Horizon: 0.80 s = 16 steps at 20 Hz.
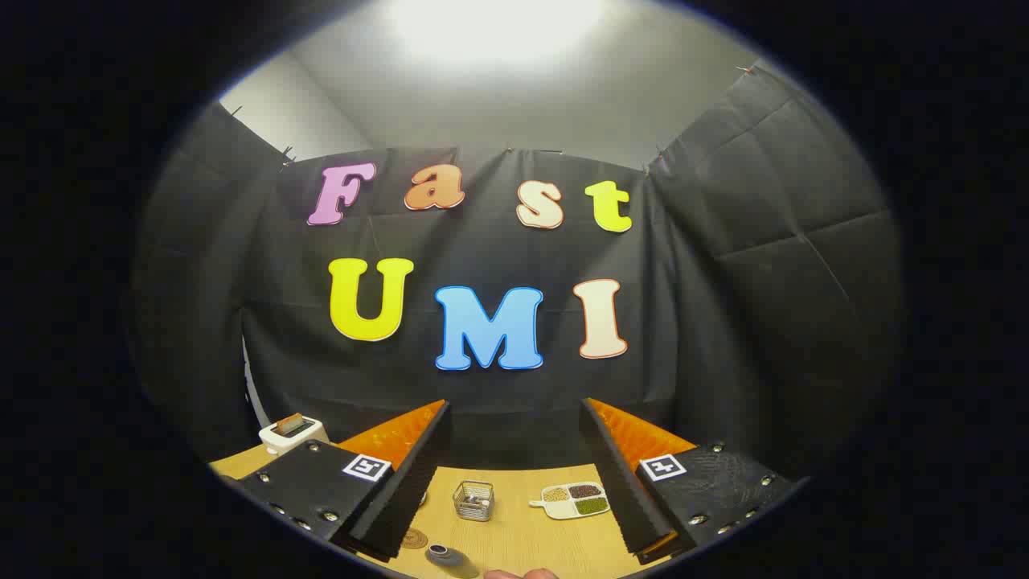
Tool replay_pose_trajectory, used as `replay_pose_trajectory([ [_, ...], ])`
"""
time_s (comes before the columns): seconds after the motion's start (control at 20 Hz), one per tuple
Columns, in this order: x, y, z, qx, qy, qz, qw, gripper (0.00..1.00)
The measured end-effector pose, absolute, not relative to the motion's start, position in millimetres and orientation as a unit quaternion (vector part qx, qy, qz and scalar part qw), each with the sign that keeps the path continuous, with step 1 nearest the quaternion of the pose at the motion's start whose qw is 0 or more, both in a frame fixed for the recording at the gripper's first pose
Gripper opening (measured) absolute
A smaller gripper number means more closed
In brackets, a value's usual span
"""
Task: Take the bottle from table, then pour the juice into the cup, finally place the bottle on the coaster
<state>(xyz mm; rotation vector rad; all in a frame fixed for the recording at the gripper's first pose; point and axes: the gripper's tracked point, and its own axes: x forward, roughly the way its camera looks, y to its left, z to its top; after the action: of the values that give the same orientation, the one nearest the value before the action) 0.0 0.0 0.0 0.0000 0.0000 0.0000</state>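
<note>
Black cloth walls close off the booth behind a pale wooden surface [522,539], and I'm looking down at it from high up. From the task's bottle [447,555] outward: only its dark cap and shoulders show, at the near edge, between the fingers and slightly left. Just left of it lies a round brown coaster [414,538], partly hidden by the left finger. Farther off, between the fingers, stands a small clear cup [473,500]; right of that sits a divided dish [572,500] of grains. A white appliance [293,434] sits far left.

My hand-held gripper [514,434] is spread wide, holding nothing, well above everything.

My worry: the bottle sits so low in view that I could descend blind, clip its cap and topple it. The cup looks light, so a nudge could shift it.

No brand or label is legible to me; the fingers carry square coded markers only.
</note>
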Motion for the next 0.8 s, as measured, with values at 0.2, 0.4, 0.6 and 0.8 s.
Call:
replay_pose_trajectory([
  [0.2,-10.2,4.8,-3.5,0.002,0.002,-0.028,1.000,0.97],
  [0.4,-16.9,10.6,-6.7,0.011,0.003,-0.042,0.999,0.97],
  [0.6,-17.9,16.8,-9.0,0.015,0.004,-0.030,0.999,0.97],
  [0.8,-18.4,24.0,-14.0,0.018,0.005,-0.010,1.000,0.97],
])
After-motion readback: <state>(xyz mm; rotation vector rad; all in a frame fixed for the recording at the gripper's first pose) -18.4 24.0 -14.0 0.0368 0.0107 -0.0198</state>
